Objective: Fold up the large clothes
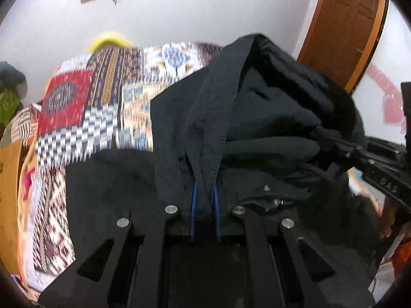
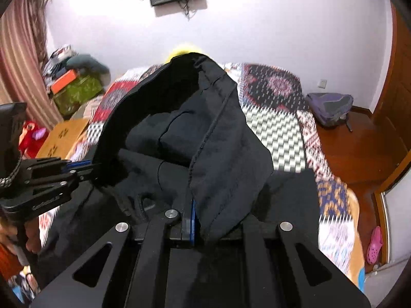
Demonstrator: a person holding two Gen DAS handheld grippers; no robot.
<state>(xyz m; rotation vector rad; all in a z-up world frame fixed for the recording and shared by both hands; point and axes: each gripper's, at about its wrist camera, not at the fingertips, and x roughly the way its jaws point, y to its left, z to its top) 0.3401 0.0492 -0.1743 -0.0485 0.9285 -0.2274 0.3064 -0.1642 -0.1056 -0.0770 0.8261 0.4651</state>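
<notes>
Over the bed [image 1: 77, 118], both grippers, left [image 1: 205, 200] and right [image 2: 191, 220], have jaws clenched on the garment's [image 1: 257, 118] stitched hem; soft, heavy cloth sags between, so hem corners hold best.

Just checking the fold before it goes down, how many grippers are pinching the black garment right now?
2. The left gripper is shut on a hemmed edge of the black garment; the right gripper is shut on another edge, both lifted over the patterned bedspread.

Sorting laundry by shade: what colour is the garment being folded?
Black, or very dark navy; the garment shows best in the right wrist view.
</notes>
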